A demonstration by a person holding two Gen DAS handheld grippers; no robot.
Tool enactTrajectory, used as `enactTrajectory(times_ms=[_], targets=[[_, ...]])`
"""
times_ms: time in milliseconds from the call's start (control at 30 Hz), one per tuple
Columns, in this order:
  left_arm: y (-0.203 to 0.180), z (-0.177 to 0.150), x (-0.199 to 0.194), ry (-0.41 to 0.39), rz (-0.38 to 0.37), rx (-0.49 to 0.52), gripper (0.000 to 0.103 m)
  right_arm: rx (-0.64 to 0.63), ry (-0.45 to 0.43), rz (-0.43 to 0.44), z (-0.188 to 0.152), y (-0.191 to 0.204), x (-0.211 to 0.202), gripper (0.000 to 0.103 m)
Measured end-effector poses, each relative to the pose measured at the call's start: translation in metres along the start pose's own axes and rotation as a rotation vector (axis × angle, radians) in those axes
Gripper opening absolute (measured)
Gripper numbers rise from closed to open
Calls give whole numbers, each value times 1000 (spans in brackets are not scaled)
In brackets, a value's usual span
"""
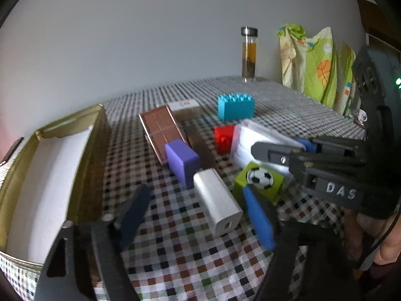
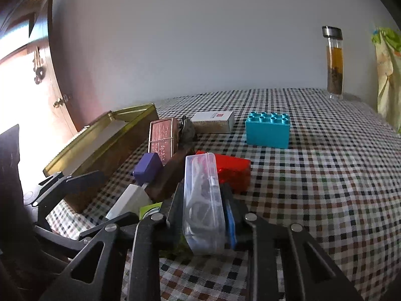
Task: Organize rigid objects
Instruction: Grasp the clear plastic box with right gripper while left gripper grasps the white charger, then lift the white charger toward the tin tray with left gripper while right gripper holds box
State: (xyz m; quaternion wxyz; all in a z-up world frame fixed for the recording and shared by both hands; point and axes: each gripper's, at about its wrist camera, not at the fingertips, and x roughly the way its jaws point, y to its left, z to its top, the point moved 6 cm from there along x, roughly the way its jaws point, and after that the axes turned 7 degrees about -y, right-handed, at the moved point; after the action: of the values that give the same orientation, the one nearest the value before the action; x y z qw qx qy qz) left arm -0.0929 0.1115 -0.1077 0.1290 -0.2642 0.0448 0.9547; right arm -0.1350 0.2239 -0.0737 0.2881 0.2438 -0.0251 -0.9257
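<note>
An open gold tin box (image 1: 57, 155) with a white lining stands at the left; it also shows in the right wrist view (image 2: 105, 140). My left gripper (image 1: 198, 210) is open around a white charger block (image 1: 216, 198) on the checked cloth. My right gripper (image 2: 204, 200) is shut on a clear plastic case (image 2: 203, 200), which also shows in the left wrist view (image 1: 253, 138). Nearby lie a purple block (image 1: 181, 159), a green cube with a football picture (image 1: 260, 181), a red brick (image 2: 233, 169), a teal brick (image 2: 268, 130) and a brown patterned tin (image 1: 163, 130).
A white flat box (image 2: 214, 120) lies behind the brown tin. A glass tea bottle (image 2: 334, 62) stands at the far table edge by the wall. A green patterned cloth bag (image 1: 313, 62) hangs at the right. A dark wooden block (image 2: 173, 173) lies among the objects.
</note>
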Motion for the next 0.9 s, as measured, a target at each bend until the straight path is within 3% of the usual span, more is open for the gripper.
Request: enactTrajectory(times_ms=[167, 233, 267, 467, 900], targets=[[-1, -6, 8, 41, -44, -27, 47, 21, -2, 12, -1, -5, 1, 30], [-1, -9, 10, 50, -58, -39, 23, 6, -2, 3, -1, -3, 1, 30], [0, -10, 11, 59, -64, -46, 21, -4, -3, -2, -1, -2, 1, 30], [3, -10, 5, 30, -73, -71, 20, -37, -53, -37, 1, 1, -5, 28], [5, -1, -10, -86, -53, -21, 20, -56, -139, -40, 5, 1, -16, 28]])
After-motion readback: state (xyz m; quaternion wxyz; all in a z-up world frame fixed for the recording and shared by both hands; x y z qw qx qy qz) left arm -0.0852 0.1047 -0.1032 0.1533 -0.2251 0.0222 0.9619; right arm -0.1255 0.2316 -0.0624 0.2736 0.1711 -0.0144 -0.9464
